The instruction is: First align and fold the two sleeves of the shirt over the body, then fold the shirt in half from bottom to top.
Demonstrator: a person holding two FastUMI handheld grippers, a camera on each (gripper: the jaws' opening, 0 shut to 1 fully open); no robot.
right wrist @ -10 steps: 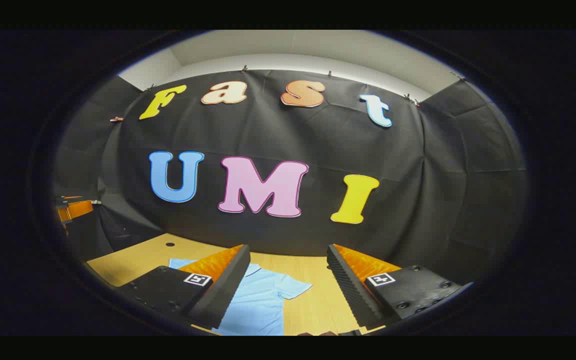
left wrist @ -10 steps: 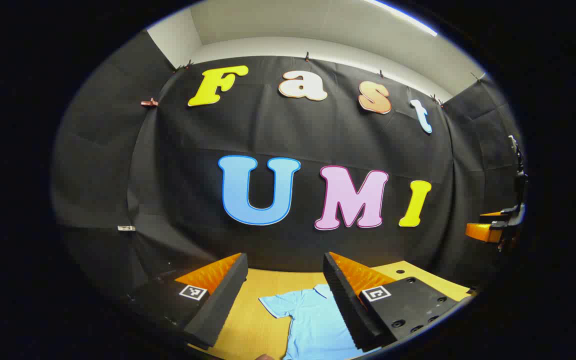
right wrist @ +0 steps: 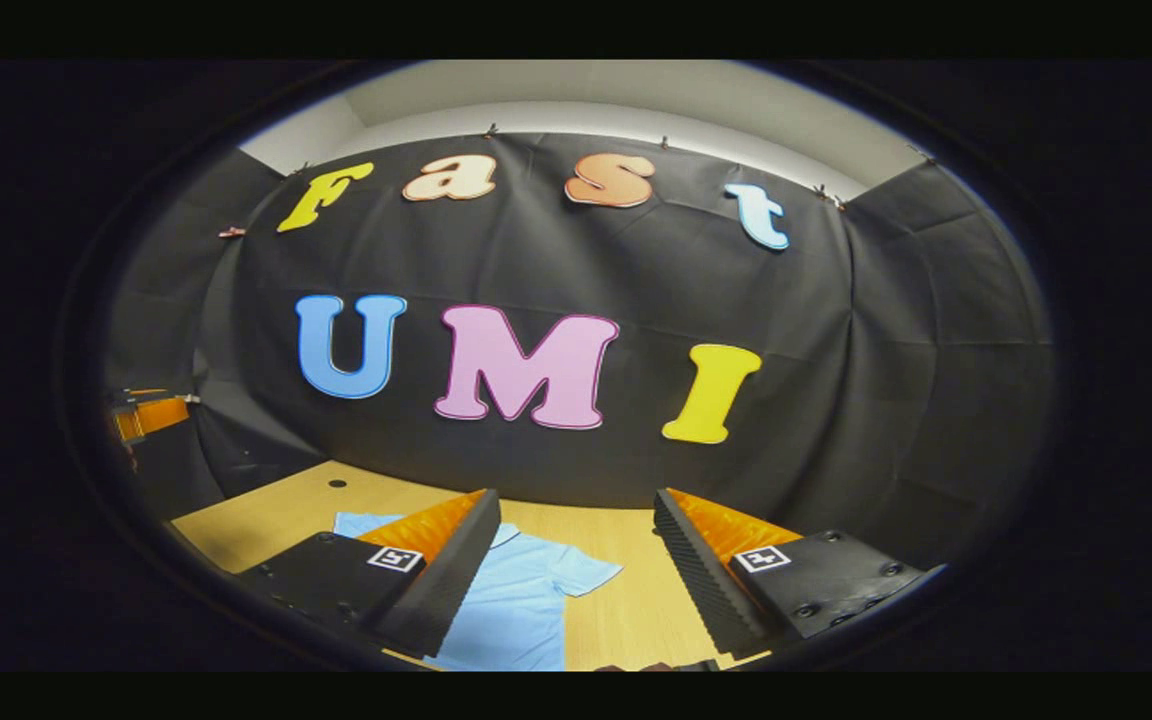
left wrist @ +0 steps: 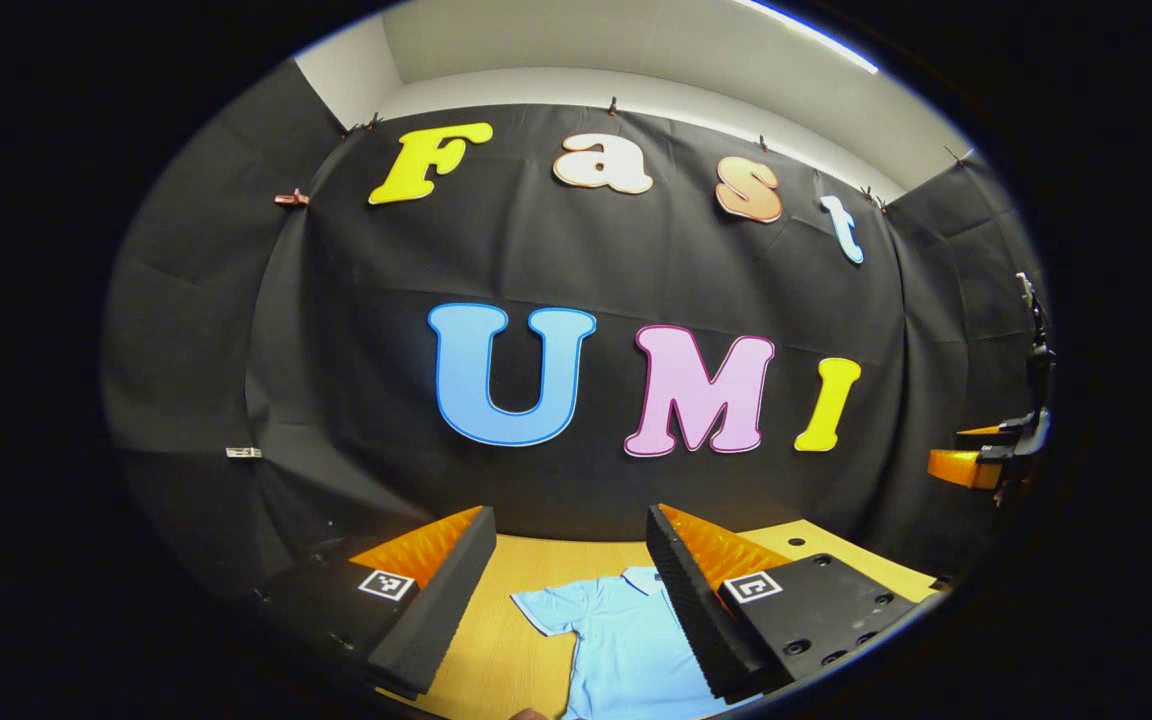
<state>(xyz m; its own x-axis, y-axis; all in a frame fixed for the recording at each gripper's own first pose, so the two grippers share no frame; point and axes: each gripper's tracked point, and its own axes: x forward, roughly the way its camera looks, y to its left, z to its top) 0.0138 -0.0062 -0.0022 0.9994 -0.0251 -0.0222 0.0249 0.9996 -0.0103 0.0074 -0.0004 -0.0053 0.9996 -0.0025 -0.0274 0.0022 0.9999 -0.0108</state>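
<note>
A light blue short-sleeved shirt (left wrist: 616, 640) lies flat on the wooden table (left wrist: 491, 650), collar toward the far wall. In the left gripper view my left gripper (left wrist: 571, 525) hangs open above the table, over the shirt's left sleeve and shoulder, holding nothing. In the right gripper view the same shirt (right wrist: 521, 600) lies low at centre left, one sleeve spread to the right. My right gripper (right wrist: 576, 505) is open above that sleeve side, with nothing between its fingers. The shirt's lower part is cut off in both views.
The table (right wrist: 266, 515) runs back to the black cloth wall, with a small dark hole (right wrist: 337, 483) near its far left corner. The other gripper (left wrist: 986, 455) appears at the right edge of the left gripper view, and the left gripper (right wrist: 141, 415) at the left edge of the right gripper view.
Both views have shifted slightly; the shirt sits a touch higher and further left between the left gripper's fingers. Both grippers stay open and hold nothing.
</note>
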